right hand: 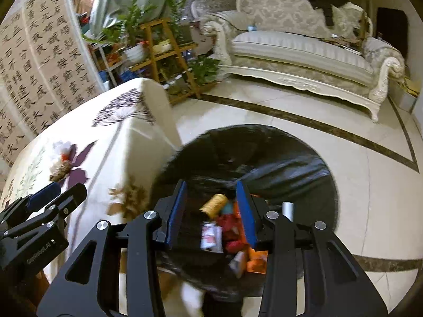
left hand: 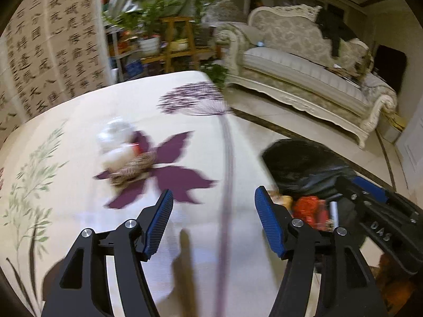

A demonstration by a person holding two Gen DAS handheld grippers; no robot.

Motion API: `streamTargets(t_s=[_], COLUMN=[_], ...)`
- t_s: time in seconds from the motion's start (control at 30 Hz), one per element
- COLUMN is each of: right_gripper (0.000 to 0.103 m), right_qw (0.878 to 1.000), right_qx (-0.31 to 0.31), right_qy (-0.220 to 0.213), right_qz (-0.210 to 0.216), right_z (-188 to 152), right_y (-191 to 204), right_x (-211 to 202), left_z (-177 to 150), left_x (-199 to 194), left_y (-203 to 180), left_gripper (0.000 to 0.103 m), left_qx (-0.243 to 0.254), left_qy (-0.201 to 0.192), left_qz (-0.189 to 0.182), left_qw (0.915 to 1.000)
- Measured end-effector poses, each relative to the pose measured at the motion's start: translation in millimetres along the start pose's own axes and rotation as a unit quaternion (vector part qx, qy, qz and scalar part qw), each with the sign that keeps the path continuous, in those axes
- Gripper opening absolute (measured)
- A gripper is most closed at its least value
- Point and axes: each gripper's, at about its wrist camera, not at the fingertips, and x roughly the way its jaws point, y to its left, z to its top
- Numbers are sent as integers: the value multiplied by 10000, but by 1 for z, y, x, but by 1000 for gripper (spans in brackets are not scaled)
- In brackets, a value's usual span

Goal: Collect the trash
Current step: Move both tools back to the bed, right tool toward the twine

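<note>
A clump of trash, clear plastic, white tissue and a brown patterned wrapper, lies on the flowered tablecloth; it also shows in the right wrist view. My left gripper is open and empty above the table, short of the clump. A black trash bag stands on the floor beside the table, holding several wrappers and a yellow spool; the bag also shows in the left wrist view. My right gripper is open and empty over the bag's mouth.
A cream sofa stands across the tiled floor. A wooden plant shelf and a calligraphy screen stand behind the table. The table edge drops off next to the bag.
</note>
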Motion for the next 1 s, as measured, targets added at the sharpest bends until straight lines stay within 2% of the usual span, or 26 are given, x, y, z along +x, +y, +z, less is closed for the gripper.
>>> streamTargets(t_s=[0.27,0.47,0.57,0.8,1.0], right_gripper=[39,40,47,47,49], right_qw=[9967,9905,9873,9829,9830], right_qx=[-593,-993,-1155,-1310,-1298], right_qy=[110,262,340,544,646], right_qz=[538,912,1036,1174,1127], right_z=[6,6,6,4,8], right_y=[75,132,157,193,204], right_x=[11,21,27,41,52], left_z=[-4,-5,-5,-10,-9], left_x=[-7,-12,-11,-8,-8], left_y=[69,110,127,154,164], left_gripper=[63,63,63,63,63], left_qx=[-419,-643,-712,-841,-991], left_qy=[-24,-73,-79,-20,-3], left_qz=[593,906,974,1077,1026], left_qw=[9974,9938,9927,9906,9898])
